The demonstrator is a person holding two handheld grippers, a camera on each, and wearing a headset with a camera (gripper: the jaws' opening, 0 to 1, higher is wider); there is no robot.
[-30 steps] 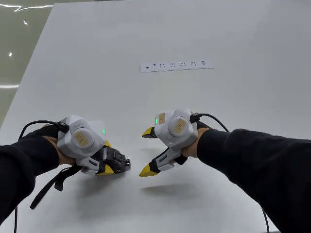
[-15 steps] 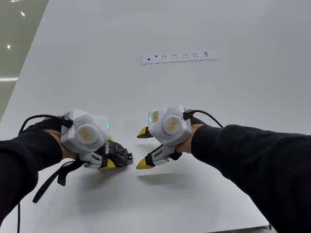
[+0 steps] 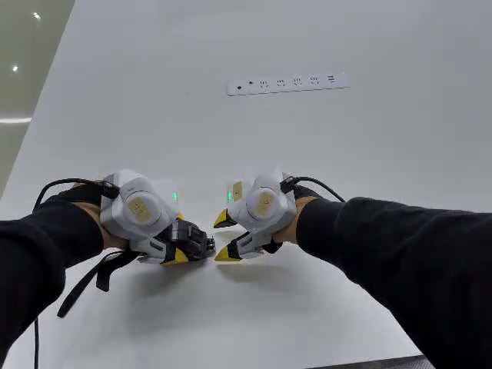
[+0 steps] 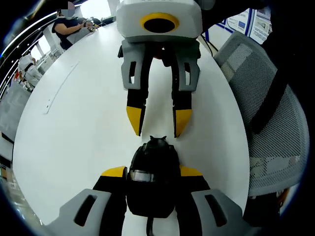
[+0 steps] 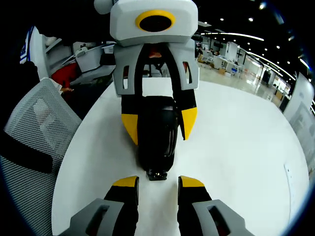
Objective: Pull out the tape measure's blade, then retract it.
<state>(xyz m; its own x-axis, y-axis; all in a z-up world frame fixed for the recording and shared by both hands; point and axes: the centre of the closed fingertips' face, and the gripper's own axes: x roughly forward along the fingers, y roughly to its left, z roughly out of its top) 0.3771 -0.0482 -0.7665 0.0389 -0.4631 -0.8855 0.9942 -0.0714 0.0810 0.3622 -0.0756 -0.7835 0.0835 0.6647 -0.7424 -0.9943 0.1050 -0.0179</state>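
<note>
A white worktop (image 3: 231, 46) stretches away, with glossy greenish floor (image 3: 23, 77) past its left edge. A white power strip (image 3: 287, 83) lies flat on it, far across, showing a row of sockets. A grey mesh chair (image 4: 275, 123) stands beside the worktop's near edge. A person (image 4: 71, 27) sits at its far end.

wide bare tabletop (image 3: 346, 169) ahead and to both sides, save a power strip (image 3: 288, 83) well ahead. barely a gap between right gripper (image 3: 223, 237), jaws spread, and tape measure (image 3: 194, 240) clamped in left gripper (image 4: 151, 172). mesh chair (image 4: 266, 98) beside the tabletop edge.
</note>
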